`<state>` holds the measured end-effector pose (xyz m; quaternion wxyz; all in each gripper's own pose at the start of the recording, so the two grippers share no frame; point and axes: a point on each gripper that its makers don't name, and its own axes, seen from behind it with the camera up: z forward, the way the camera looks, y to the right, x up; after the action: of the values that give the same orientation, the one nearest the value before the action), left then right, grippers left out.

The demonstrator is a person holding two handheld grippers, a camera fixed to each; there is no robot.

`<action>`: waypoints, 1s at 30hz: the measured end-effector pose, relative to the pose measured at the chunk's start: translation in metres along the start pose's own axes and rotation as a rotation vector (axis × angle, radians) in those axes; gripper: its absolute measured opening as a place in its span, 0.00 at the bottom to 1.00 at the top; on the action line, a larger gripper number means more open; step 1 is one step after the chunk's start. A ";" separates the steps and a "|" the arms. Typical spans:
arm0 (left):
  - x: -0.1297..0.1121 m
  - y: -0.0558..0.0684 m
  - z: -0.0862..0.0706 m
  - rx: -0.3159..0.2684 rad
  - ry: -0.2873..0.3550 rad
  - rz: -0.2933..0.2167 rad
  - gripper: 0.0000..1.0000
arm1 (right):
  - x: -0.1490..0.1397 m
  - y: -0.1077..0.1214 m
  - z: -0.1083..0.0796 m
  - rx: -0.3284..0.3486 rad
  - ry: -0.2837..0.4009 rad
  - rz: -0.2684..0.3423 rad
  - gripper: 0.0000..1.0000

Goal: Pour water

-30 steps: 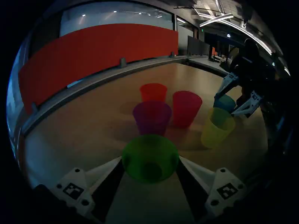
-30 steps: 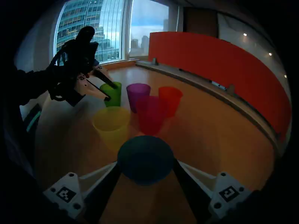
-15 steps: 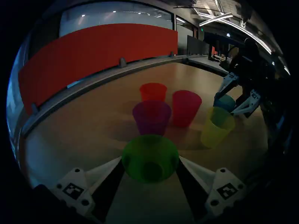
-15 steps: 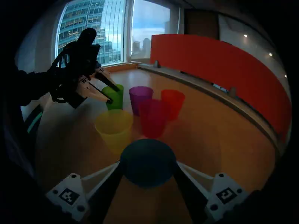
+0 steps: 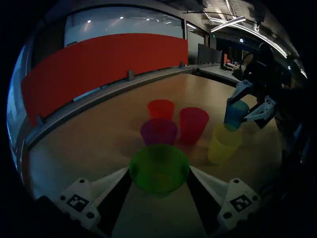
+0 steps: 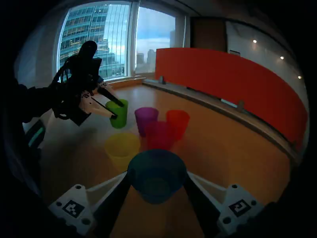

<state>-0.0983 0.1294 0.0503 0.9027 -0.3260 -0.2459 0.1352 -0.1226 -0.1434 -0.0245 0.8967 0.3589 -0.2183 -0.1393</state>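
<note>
Left gripper [image 5: 159, 171] fingers clasp the green cup [image 5: 159, 180]; right gripper [image 6: 157, 176] fingers clasp the blue cup [image 6: 157, 186]. Dim light hides any water inside. A yellow cup [image 5: 222, 144], purple cup [image 5: 158, 133], pink cup [image 5: 193, 125] and orange cup [image 5: 160, 109] cluster on the wooden table [image 5: 91, 135], which lies bare towards the red partition [image 5: 99, 59].

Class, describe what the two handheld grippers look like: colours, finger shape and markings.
Both the left gripper and right gripper have white, wedge-shaped fingers tapering forward, with black inner faces. Each finger base carries a square black-and-white marker tag and small bolt holes. From the right gripper view, the left gripper's body looks black.
</note>
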 end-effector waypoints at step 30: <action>0.085 0.004 -0.058 0.047 0.285 -0.026 0.88 | 0.094 0.014 -0.050 -0.110 0.245 0.010 0.91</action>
<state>0.0045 0.1361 0.0395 0.9375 -0.3177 -0.1161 0.0815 -0.0157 -0.1430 -0.0197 0.9357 0.3225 -0.1010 -0.1015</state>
